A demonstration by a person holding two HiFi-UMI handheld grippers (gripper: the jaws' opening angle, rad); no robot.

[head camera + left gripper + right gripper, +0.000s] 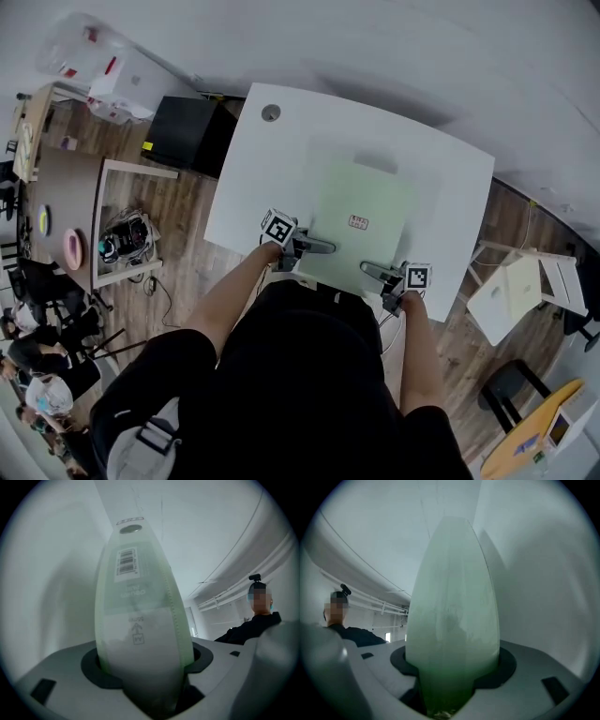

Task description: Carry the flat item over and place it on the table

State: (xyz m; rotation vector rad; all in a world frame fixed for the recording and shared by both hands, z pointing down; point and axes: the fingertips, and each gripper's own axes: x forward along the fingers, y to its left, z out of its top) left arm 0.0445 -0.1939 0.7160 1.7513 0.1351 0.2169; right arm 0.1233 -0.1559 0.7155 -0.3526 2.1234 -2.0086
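The flat item [361,217] is a pale green sheet with a small red-print label, held level over the white table [253,178]. It casts a soft shadow past its far edge. I cannot tell whether it touches the tabletop. My left gripper [323,247] is shut on the near left edge and my right gripper [371,270] on the near right edge. In the left gripper view the flat item [140,625] runs edge-on out of the jaws, with a barcode sticker showing. The right gripper view has the flat item [452,616] clamped the same way.
A round cable hole [271,113] sits near the table's far left corner. A black box [185,131] and a wooden frame [117,225] stand on the floor to the left, and a white folding chair [525,286] to the right. A seated person [255,620] is off to the side.
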